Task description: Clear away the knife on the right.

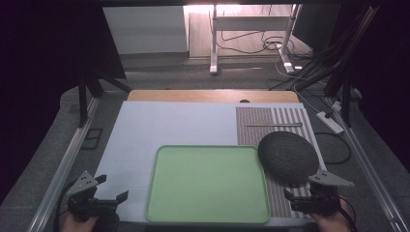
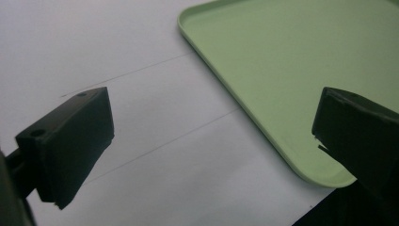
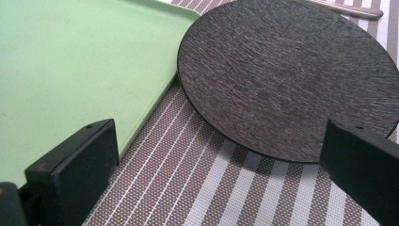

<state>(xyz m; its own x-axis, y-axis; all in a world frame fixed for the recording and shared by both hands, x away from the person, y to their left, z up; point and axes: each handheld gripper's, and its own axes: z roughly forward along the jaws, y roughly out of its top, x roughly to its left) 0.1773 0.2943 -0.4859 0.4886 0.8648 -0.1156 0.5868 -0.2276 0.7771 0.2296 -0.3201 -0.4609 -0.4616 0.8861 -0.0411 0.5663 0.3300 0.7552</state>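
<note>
Right hand-held gripper (image 1: 309, 197) sits with jaws spread wide and empty at the near edge of my worktop (image 1: 179, 123), I judge so it can take the dark round plate (image 3: 287, 77) just ahead on the striped mat (image 3: 211, 188), beside the green tray (image 1: 208, 183); the left hand-held gripper (image 1: 112, 189) is likewise open and empty.

The dark round plate (image 3: 287, 80) runs off the right gripper view's top and right edges. The thin utensil (image 1: 273, 125) near the tabletop's far right corner is too small to identify.
</note>
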